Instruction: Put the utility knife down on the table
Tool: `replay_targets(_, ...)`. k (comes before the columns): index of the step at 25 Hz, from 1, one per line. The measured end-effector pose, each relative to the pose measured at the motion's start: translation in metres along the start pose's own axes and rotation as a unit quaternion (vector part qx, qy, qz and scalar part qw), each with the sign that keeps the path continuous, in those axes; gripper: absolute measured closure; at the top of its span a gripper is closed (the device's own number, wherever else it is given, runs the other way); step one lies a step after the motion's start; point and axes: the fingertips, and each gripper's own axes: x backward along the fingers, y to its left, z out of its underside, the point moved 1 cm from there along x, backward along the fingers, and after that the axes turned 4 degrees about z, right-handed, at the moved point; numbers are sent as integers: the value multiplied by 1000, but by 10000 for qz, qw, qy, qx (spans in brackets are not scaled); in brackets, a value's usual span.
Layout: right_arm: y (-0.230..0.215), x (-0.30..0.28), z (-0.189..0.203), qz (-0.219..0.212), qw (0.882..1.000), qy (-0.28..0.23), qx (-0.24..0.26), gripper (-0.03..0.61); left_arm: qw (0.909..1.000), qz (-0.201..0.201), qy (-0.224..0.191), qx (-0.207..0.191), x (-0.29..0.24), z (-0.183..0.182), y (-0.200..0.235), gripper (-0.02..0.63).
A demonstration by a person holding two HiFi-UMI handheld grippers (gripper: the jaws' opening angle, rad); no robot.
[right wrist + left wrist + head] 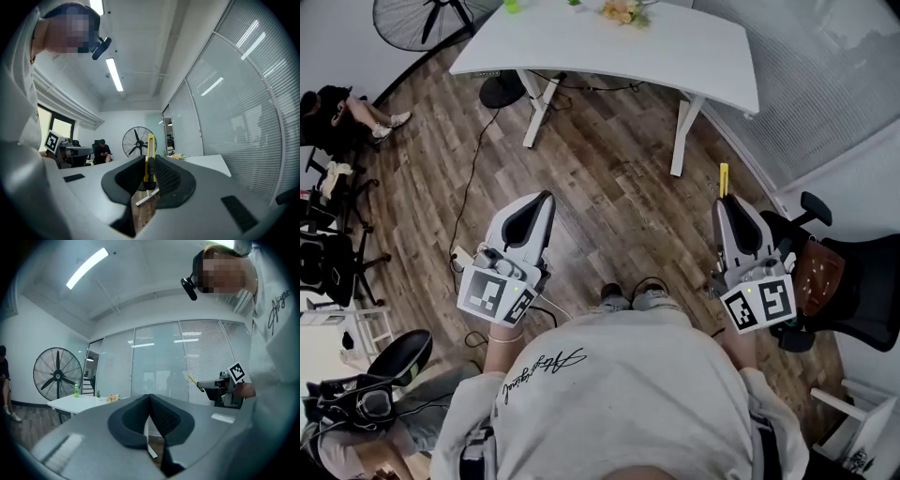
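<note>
Nearest, the person's pale sweatshirt [609,394] fills the bottom of the head view; both arms reach forward, one tool in each hand.

Left hand-held gripper [546,199]: dark ribbed pads pressed together, nothing between them; it points level over the floor.

Right hand-held gripper [724,204]: jaws clamped on the slim yellow utility knife [150,157]; the knife stands upright between the pads, its yellow end jutting past the jaw tips [724,178]; it is in the air, not on any surface.

Below both, brown wood-plank floor [600,178]; a black swivel chair [853,291] sits just right of the right hand.

Beyond, the white curved-edge table [581,52] on white legs, well apart from the knife; a small bunch of flowers [622,11] and a green bottle [512,6] at its far edge.

Farthest, a black round standing fan [431,19]; a seated person [356,112] at far left.
</note>
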Motion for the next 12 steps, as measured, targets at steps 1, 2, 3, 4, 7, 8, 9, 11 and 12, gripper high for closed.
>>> replay_targets(1, 1, 2, 1, 22, 10000, -3, -20, 514, 10000, 33, 19, 6, 0, 2, 0, 615)
replay_targets(2, 1, 5, 3, 46, 10000, 16, -36, 514, 10000, 68, 33, 16, -1, 4, -1, 615)
replay_targets(3, 1, 8, 5, 77, 9999, 51, -43, 514, 9999, 103, 41, 30, -1, 6, -3, 615)
replay_targets(4, 0, 11, 7, 116, 9999, 88, -42, 514, 9999, 137, 48, 43, -1, 7, -4, 615)
replay_targets(7, -2, 14, 10, 199, 9997, 128, -68, 514, 9998, 206, 66, 39, -1, 8, -5, 617)
replay_targets(8, -3, 14, 10, 198, 9997, 114, -89, 514, 9997, 212, 66, 37, -1, 8, -4, 615)
replay_targets(9, -2, 13, 10, 182, 9997, 95, -105, 514, 9998, 205, 63, 42, 0, 9, -4, 615)
replay_targets(11, -1, 9, 9, 126, 9998, 71, -119, 514, 9998, 154, 56, 61, 0, 9, 0, 615)
replay_targets(12, 0, 7, 9, 98, 9999, 78, -113, 512, 9999, 130, 59, 68, -1, 10, 1, 615)
